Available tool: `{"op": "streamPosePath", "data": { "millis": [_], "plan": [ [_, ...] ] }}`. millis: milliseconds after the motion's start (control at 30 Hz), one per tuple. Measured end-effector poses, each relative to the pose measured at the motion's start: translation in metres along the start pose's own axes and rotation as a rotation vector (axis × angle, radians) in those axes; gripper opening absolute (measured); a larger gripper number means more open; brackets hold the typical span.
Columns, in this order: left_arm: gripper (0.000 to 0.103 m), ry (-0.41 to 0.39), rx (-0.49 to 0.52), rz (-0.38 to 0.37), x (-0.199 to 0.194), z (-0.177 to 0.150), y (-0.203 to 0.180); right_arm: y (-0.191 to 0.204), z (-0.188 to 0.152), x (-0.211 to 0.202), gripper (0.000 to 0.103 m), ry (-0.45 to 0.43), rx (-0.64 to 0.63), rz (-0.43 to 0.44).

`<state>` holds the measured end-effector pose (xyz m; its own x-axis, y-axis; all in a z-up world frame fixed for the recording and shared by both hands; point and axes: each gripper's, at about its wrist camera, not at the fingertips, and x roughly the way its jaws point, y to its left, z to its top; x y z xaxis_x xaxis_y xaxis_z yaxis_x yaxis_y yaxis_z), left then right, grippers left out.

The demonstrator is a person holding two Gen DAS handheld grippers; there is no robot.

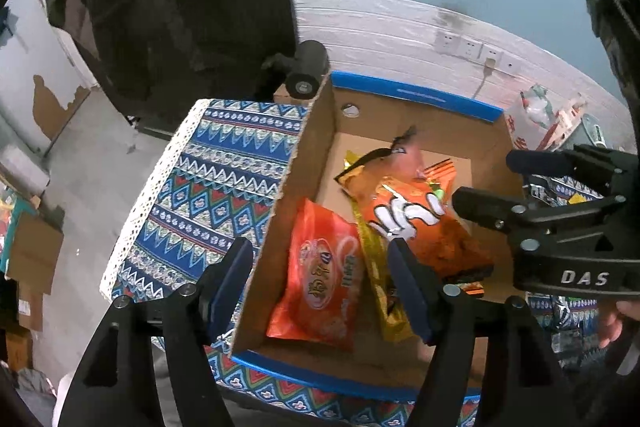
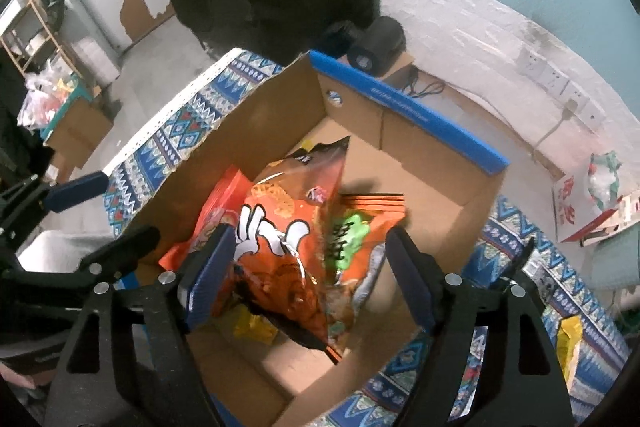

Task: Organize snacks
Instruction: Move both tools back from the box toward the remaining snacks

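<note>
while both hand-held grippers hang over it, the cardboard box (image 2: 256, 131) with blue-edged flaps sits on the patterned worktop (image 1: 208, 179) and serves as the collecting bin, so the snacks lie piled inside it rather than loose.
contents: large orange chip bag (image 2: 280, 247), topmost, slanted over the others; orange-red packet (image 1: 320, 271) flat on the box floor beside the left wall; green-labelled orange packet (image 2: 352, 239) under the chip bag's right edge; yellow packet (image 2: 256, 327) partly buried.
outside the box: one yellow snack (image 2: 570, 347) on the worktop at right, judged still to be sorted.
left hand-held gripper (image 1: 320, 287): jaws apart, holding nothing, above the orange-red packet.
right hand-held gripper (image 2: 306, 279): jaws apart, straddling the chip bag; left pad at the bag's edge, no clamp evident.
</note>
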<state>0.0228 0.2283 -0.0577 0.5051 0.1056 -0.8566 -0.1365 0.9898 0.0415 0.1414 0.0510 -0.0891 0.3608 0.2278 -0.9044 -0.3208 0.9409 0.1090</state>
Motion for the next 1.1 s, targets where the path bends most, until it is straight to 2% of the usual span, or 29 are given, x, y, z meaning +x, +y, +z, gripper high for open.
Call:
{"op": "streamPosePath", "data": {
  "millis": [367, 500, 1100],
  "plan": [
    [0.072, 0.005, 0.064, -0.1, -0.016, 0.001, -0.046, -0.035, -0.025, -0.035, 0.081, -0.011, 0.045, -0.064],
    [0.076, -0.008, 0.108, -0.12, -0.022, 0.001, -0.069, -0.05, -0.037, -0.049, 0.081, -0.013, 0.056, -0.096],
    [0.076, 0.03, 0.31, -0.186, -0.026, -0.013, -0.185, -0.138, -0.117, -0.117, 0.081, -0.031, 0.202, -0.207]
  ]
}}
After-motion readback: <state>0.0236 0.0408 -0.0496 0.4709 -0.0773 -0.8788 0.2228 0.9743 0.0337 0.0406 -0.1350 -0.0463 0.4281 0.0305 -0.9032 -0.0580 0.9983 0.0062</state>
